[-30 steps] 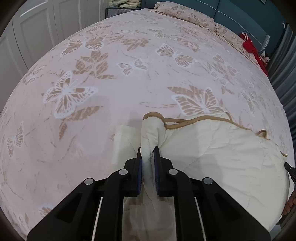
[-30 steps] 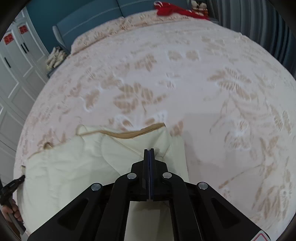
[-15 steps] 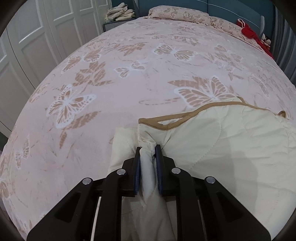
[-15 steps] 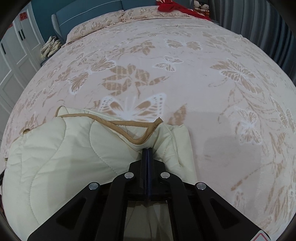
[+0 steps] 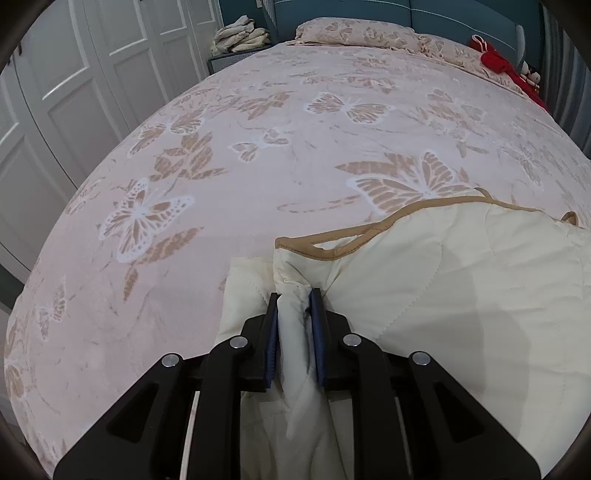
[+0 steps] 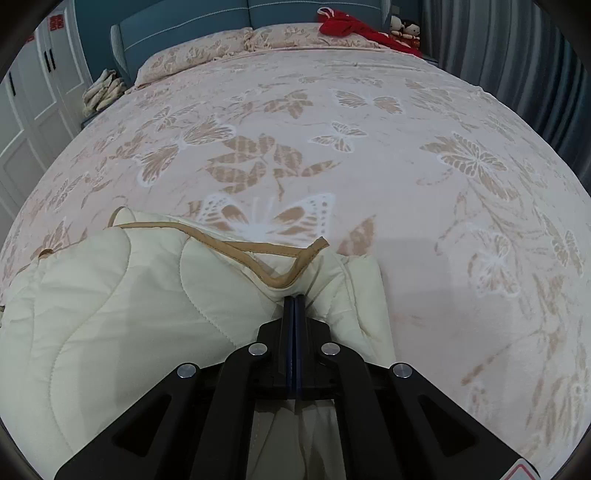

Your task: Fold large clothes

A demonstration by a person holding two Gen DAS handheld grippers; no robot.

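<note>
A: Start from the left. What does the left gripper (image 5: 294, 301) have?

B: Its black jaws with blue pads pinch a thick bunched fold of the cream quilted garment (image 5: 454, 295). The fabric is puffy, stitched in wavy lines, and edged with a tan binding (image 5: 369, 230) that curves away toward 2 o'clock.

A: And where does the garment lie?

B: On the near part of the bedspread (image 5: 258, 155), spreading from the jaws out to 3 o'clock. A second layer of the same cream cloth peeks out flat at 10 o'clock of the fingertips.

A: What's the bedspread like?

B: Pale pink, soft-looking, printed with white and tan butterflies and leaves. Farther off, at 12 o'clock, is a matching pillow (image 5: 354, 35) against a teal padded headboard (image 5: 461, 18); panelled white wardrobe doors (image 5: 92, 74) stand at 10 o'clock.

A: Now the right gripper (image 6: 294, 300).

B: Its pads are pressed together with barely a gap, clamping a thin edge of the garment (image 6: 129, 295) just below a kinked loop of the tan binding (image 6: 288, 271). The padded bulk billows out toward 9 o'clock.

A: Anything at the far end?

B: A red cloth (image 6: 354, 27) lies by the pillows at 12 o'clock, grey curtains (image 6: 517, 55) hang at 2 o'clock.
</note>
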